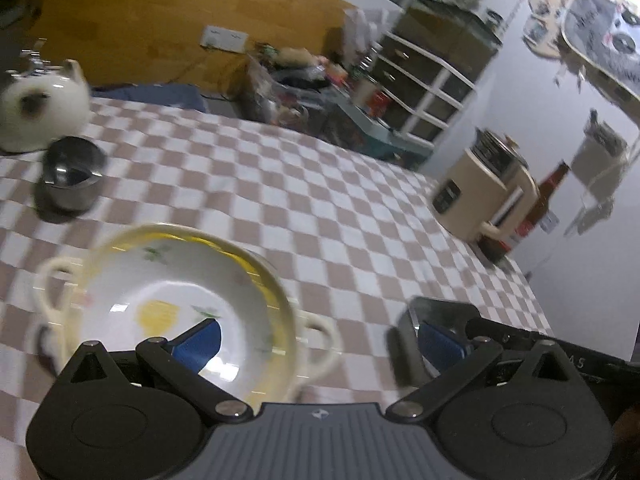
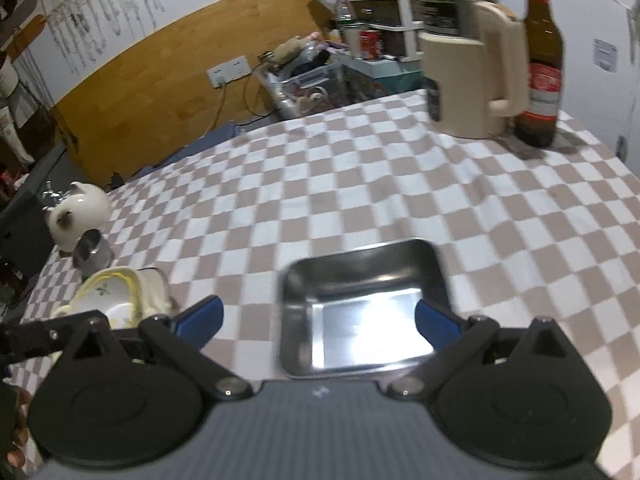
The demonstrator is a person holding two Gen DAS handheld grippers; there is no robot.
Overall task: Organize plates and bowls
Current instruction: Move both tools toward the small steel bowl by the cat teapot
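A white floral plate [image 1: 180,292] sits on top of a cream two-handled bowl [image 1: 316,340] on the checkered tablecloth. My left gripper [image 1: 320,344] is open just above and to the right of them, its left blue pad over the plate. The same stack shows at the left of the right wrist view [image 2: 120,292]. A square steel tray [image 2: 360,312] lies on the cloth. My right gripper [image 2: 318,318] is open above it, its right pad over the tray's right side. The tray's corner shows in the left wrist view [image 1: 436,312].
A small steel cup [image 1: 72,176] and a white cat-shaped teapot [image 1: 40,108] stand at the far left. A cream kettle [image 2: 472,64] and a brown bottle [image 2: 540,60] stand at the far right corner. Cluttered shelves [image 1: 424,76] lie beyond the table.
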